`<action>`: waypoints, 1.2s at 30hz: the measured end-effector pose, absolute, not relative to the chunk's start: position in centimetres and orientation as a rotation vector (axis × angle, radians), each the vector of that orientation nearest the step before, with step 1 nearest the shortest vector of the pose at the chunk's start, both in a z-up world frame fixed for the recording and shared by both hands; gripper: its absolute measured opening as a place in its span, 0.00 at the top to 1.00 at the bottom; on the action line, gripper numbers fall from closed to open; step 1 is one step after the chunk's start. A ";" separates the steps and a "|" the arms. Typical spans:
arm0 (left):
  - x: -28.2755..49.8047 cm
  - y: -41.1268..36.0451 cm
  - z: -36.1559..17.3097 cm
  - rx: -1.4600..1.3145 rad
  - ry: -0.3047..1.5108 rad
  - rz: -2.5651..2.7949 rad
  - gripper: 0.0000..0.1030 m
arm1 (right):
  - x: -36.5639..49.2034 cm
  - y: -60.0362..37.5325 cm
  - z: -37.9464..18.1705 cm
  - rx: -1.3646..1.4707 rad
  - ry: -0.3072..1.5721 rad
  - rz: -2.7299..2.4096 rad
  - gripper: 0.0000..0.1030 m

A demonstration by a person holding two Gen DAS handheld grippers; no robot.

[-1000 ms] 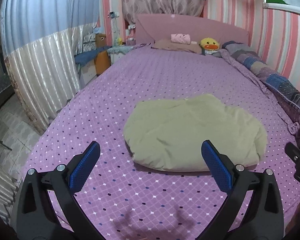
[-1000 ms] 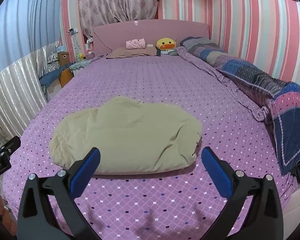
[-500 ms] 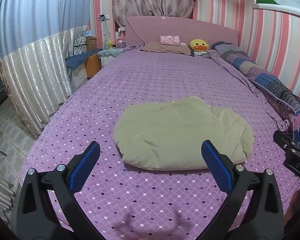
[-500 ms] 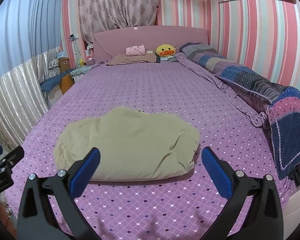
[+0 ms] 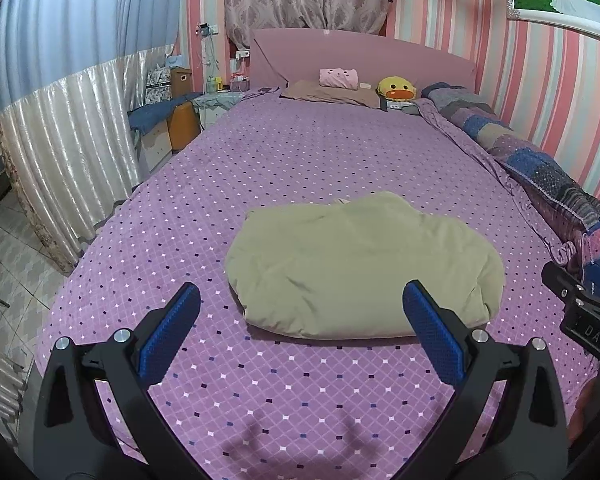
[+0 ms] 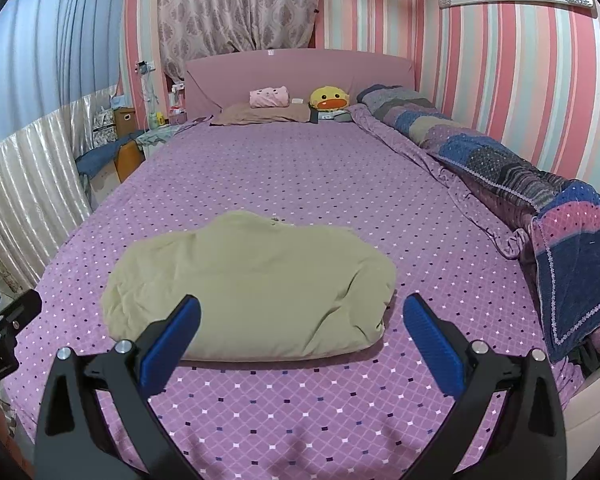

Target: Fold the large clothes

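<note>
A bed (image 5: 284, 168) covered by a purple diamond-dotted sheet is seen filling most of both views. A patchwork quilt (image 6: 500, 160) is bunched along its right edge against the striped wall. The olive-green garment (image 5: 360, 268), already folded into a puffy bundle, is laid on the near half of the sheet, toward the foot of the bed. The left gripper (image 5: 302, 320) is held above the sheet just short of the bundle, its jaws spread wide and nothing gripped. The right gripper (image 6: 302, 322) is likewise held wide apart and empty, near the bundle's front edge. A yellow duck plush (image 6: 329, 99) and a pink pillow (image 6: 269, 97) are set by the headboard
</note>
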State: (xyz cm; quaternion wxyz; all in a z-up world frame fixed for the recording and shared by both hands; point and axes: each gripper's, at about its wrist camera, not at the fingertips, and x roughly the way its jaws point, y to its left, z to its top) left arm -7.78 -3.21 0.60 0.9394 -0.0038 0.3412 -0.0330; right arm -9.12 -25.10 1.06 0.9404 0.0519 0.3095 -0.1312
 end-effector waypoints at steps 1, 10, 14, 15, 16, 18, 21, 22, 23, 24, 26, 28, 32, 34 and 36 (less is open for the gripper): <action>-7.8 -3.2 0.6 -0.008 0.695 -0.068 0.03 | -9.1 -25.1 1.0 0.103 0.631 -0.268 0.02; -7.6 -2.9 0.6 -0.024 0.702 -0.096 0.03 | -9.2 -25.0 1.2 0.106 0.631 -0.272 0.02; -7.6 -2.9 0.8 -0.015 0.697 -0.080 0.03 | -9.2 -25.0 1.2 0.106 0.630 -0.273 0.02; -7.6 -2.9 0.7 -0.014 0.698 -0.078 0.03 | -9.2 -25.0 1.2 0.105 0.630 -0.273 0.02; -7.6 -2.8 0.7 -0.013 0.698 -0.077 0.03 | -9.3 -24.9 1.2 0.105 0.630 -0.273 0.02; -7.5 -2.8 0.7 -0.010 0.699 -0.073 0.03 | -9.3 -24.9 1.2 0.105 0.630 -0.274 0.02; -7.5 -3.0 0.6 -0.004 0.700 -0.071 0.03 | -9.3 -25.0 1.2 0.106 0.632 -0.274 0.02; -7.5 -3.0 0.6 -0.002 0.698 -0.069 0.03 | -9.3 -25.0 1.1 0.107 0.632 -0.275 0.02; -7.5 -3.1 0.7 0.001 0.695 -0.068 0.03 | -9.3 -25.0 1.2 0.105 0.632 -0.276 0.02; -7.6 -3.2 0.6 0.004 0.693 -0.068 0.03 | -9.4 -24.9 1.1 0.103 0.632 -0.279 0.02; -7.8 -3.5 0.7 0.015 0.684 -0.067 0.03 | -9.5 -24.8 1.1 0.103 0.631 -0.279 0.02; -8.0 -3.7 0.8 0.027 0.672 -0.062 0.03 | -9.5 -24.7 1.1 0.104 0.632 -0.279 0.02; -8.1 -3.7 0.8 0.027 0.669 -0.071 0.03 | -9.5 -24.8 1.0 0.101 0.631 -0.284 0.02; -8.0 -3.7 0.8 0.031 0.666 -0.066 0.03 | -9.6 -24.9 0.9 0.102 0.632 -0.286 0.02; -8.0 -3.7 0.8 0.032 0.667 -0.066 0.03 | -9.7 -24.9 0.9 0.104 0.632 -0.287 0.02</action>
